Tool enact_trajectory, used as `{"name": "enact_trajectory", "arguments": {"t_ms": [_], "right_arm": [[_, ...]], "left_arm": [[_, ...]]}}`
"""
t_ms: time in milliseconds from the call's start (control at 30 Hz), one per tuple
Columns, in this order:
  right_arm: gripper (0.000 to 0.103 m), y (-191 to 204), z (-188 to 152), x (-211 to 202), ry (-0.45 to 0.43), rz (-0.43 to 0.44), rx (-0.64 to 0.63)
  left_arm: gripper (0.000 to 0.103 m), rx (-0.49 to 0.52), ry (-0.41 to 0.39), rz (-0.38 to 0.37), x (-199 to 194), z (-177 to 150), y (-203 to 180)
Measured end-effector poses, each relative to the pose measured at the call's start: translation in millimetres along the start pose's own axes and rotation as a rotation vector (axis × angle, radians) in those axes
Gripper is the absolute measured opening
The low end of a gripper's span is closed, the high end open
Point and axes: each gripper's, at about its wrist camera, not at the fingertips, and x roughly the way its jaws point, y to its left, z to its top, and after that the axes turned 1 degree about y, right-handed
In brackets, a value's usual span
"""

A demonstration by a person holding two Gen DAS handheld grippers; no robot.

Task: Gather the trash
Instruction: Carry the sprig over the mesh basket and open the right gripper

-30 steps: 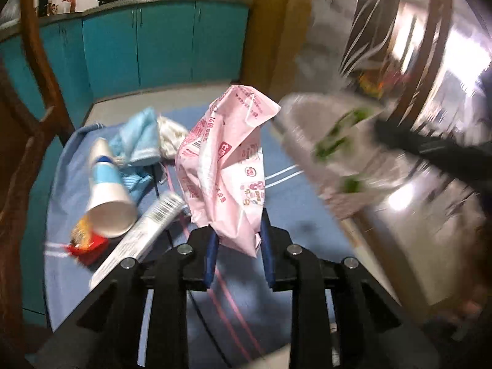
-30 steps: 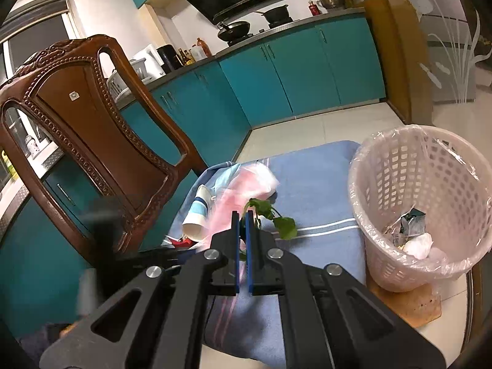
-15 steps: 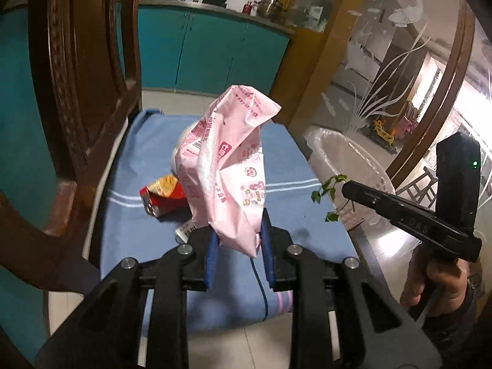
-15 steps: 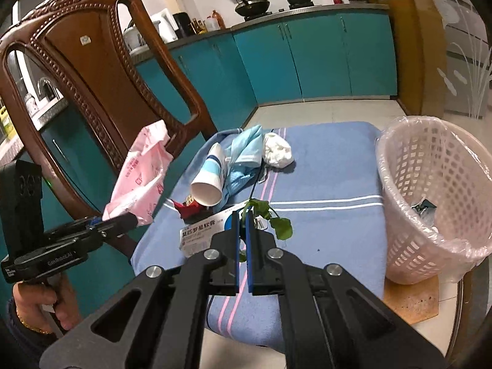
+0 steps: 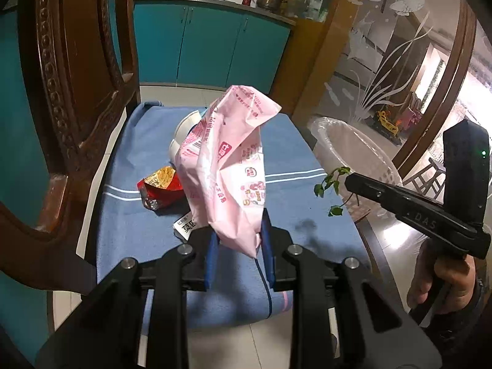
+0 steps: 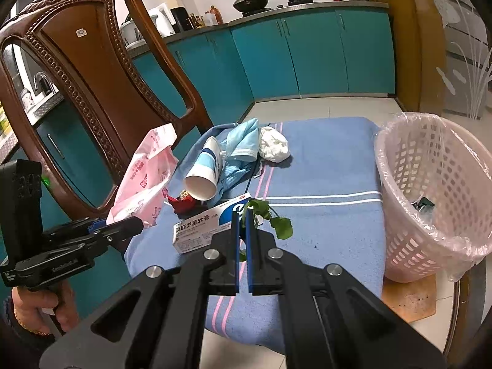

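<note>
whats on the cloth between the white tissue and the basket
Nothing: in the right wrist view, only bare blue cloth lies between the crumpled tissue and the basket.

teal cabinets (image 6: 310, 52) | carved wooden chair (image 6: 92, 70) | tiled floor (image 6: 323, 107)
</note>
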Motion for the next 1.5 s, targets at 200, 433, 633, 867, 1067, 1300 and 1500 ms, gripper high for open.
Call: {"name": "enact_trajectory", "arguments": {"t_ms": [200,433,633,867,1067,1300,1500], "right_arm": [[0.004,-1.3,-0.6,-0.5,0.001,-0.001,0.002],[0.004,-0.9,-1.0,0.2,0.004,0.000,0.000],[0.004,-0.2,-1.1,1.9,0.011,-0.005,0.001],[0.004,-19.5,8.3,-11.1,-0.031,-0.025,0.041],[0.004,-68.8,28.1,-42.7,-0.140,-0.099,0.114],[0.004,-169.7,39.3,-55.4,-0.226,-0.262,0.291],[0.005,-218.9,26.4,-34.0,-0.150,-0.298,0.385]], "left_arm": [[0.026,0.001,-0.001,0.005,0.2,-0.4,-1.2],[0.026,0.005,0.004,0.011,1.2,-0.9,-1.3],[0.026,0.005,0.006,0.014,1.8,-1.0,-0.6],[0.026,0.001,0.013,0.017,3.2,-2.0,1.3],[0.026,-0.002,0.009,0.020,1.8,-1.3,0.6],[0.026,-0.042,-0.048,0.040,-11.3,4.3,15.0],[0.026,-0.064,-0.098,0.075,-21.7,10.3,30.6]]}}
